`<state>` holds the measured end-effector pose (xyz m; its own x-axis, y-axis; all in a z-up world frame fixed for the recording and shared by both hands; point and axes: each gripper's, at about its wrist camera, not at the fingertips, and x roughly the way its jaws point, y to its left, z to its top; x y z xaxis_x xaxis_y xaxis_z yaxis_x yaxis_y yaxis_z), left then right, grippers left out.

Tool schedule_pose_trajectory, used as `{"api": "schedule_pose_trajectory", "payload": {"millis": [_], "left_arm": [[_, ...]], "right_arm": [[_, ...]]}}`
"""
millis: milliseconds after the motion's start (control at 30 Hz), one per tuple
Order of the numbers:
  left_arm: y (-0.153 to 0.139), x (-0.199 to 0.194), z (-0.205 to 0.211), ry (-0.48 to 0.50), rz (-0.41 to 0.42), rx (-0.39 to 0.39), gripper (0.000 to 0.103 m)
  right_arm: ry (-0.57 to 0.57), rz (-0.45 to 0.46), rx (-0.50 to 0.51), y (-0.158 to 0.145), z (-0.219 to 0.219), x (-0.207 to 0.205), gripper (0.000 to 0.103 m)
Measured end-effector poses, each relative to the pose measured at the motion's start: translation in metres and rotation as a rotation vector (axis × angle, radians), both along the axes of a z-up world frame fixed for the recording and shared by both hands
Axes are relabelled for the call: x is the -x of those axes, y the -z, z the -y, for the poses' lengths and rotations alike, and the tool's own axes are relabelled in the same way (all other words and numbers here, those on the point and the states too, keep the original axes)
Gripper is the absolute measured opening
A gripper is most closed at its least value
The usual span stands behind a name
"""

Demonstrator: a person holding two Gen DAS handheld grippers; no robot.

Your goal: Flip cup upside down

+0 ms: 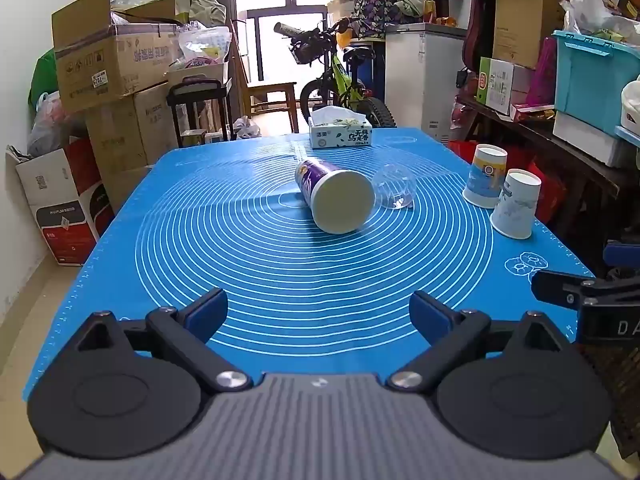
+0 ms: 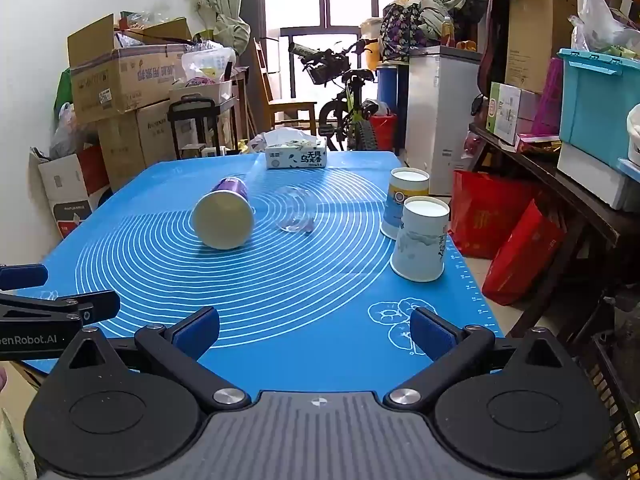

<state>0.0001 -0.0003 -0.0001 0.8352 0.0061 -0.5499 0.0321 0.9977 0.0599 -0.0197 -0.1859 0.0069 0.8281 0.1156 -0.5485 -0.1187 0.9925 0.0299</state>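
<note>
A purple and white cup [image 1: 334,194] lies on its side mid-mat, its white end facing me; it also shows in the right wrist view [image 2: 224,216]. A clear plastic cup [image 1: 394,191] lies on its side just right of it, also seen in the right wrist view [image 2: 298,212]. Two paper cups [image 1: 516,209] [image 1: 485,176] stand upside down at the mat's right edge, and in the right wrist view [image 2: 422,238] [image 2: 404,200]. My left gripper [image 1: 318,314] is open and empty over the near mat. My right gripper [image 2: 314,332] is open and empty too.
A blue silicone mat [image 1: 280,272] covers the table. A tissue box [image 1: 341,133] sits at the far edge. The other gripper shows at the right edge of the left wrist view [image 1: 592,300]. Boxes, a bicycle and shelves surround the table.
</note>
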Motion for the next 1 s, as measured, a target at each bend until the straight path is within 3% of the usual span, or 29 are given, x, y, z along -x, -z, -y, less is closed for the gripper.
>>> {"api": "schedule_pose_trajectory", "payload": {"millis": [1000], "left_arm": [[0.0005, 0.0001, -0.0001, 0.012, -0.005, -0.003, 0.096]], "right_arm": [[0.006, 0.011, 0.022, 0.0011, -0.0039, 0.0025, 0.103]]}}
